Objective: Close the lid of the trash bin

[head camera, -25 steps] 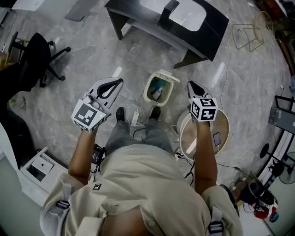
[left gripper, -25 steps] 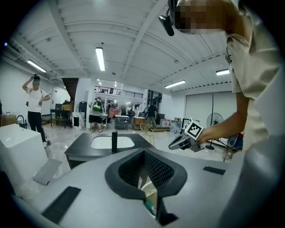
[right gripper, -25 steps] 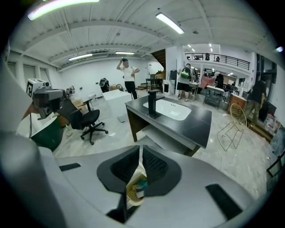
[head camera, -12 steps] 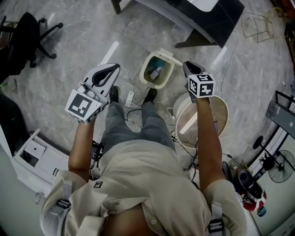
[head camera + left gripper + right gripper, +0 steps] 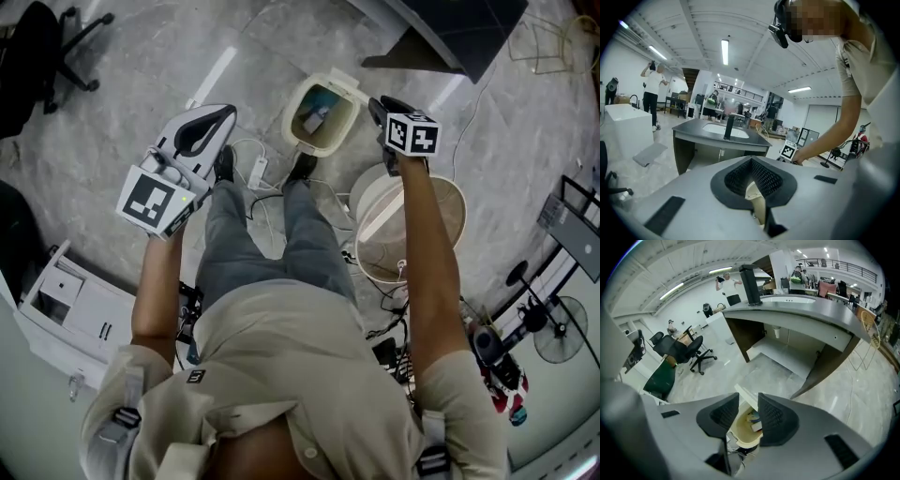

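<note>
Two tongs, one in each hand. My left tongs (image 5: pixel 225 113) are pinched shut with nothing in them, off to the left of the trash bin (image 5: pixel 289 120). My right tongs (image 5: pixel 378 105) are opening with only air between the pads. They are up above the bin, near its right edge, and I can see it through the gap. The bin stands on the floor (image 5: pixel 122 84) by my feet, and its lid (image 5: pixel 345 82) is tipped up at the far side. I think the lid is thin, light plastic on a hinge, so a soft push on its top edge should swing it down.
</note>
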`<state>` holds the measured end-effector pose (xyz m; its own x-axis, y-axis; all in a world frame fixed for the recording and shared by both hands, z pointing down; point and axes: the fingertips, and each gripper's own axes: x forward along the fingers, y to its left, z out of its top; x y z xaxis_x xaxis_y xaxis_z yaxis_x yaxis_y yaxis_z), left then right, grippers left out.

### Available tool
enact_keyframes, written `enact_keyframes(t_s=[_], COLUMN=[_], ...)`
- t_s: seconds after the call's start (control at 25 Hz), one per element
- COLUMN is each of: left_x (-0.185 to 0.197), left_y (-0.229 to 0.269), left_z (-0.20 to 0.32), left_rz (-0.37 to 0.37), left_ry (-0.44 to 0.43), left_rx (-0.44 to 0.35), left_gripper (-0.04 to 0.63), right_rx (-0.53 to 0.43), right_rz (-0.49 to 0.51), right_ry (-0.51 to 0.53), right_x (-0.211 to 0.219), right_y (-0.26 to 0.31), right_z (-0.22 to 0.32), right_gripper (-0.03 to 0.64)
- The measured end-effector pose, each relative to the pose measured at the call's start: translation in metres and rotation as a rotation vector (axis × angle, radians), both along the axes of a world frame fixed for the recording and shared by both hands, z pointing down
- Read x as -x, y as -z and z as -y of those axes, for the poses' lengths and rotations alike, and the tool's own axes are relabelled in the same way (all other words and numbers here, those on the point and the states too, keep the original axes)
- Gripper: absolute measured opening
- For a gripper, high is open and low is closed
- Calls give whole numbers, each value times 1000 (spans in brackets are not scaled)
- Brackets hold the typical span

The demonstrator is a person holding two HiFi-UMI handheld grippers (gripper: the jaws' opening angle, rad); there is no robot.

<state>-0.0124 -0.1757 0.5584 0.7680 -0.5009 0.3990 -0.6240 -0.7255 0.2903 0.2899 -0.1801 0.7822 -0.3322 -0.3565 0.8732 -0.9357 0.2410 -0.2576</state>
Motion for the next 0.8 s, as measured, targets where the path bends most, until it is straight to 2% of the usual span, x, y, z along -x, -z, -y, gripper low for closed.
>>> enact_keyframes(t_s=[0.32, 0.64, 0.8], left_x=[0, 1, -2], left_y=[-17, -38, -47], left_z=[5, -2, -8], left_rz=[10, 5, 0], left_ry=[-14, -1, 0], left_rx=[7, 31, 49], left_gripper=[15, 15, 14], right_rx=[51, 121, 140], right_rz=[-2, 126, 179], right_ry=[27, -115, -132], right_x=[-10, -15, -8], right_y=[-37, -70, -74], right_z=[6, -4, -18], right_gripper=[146, 149, 158])
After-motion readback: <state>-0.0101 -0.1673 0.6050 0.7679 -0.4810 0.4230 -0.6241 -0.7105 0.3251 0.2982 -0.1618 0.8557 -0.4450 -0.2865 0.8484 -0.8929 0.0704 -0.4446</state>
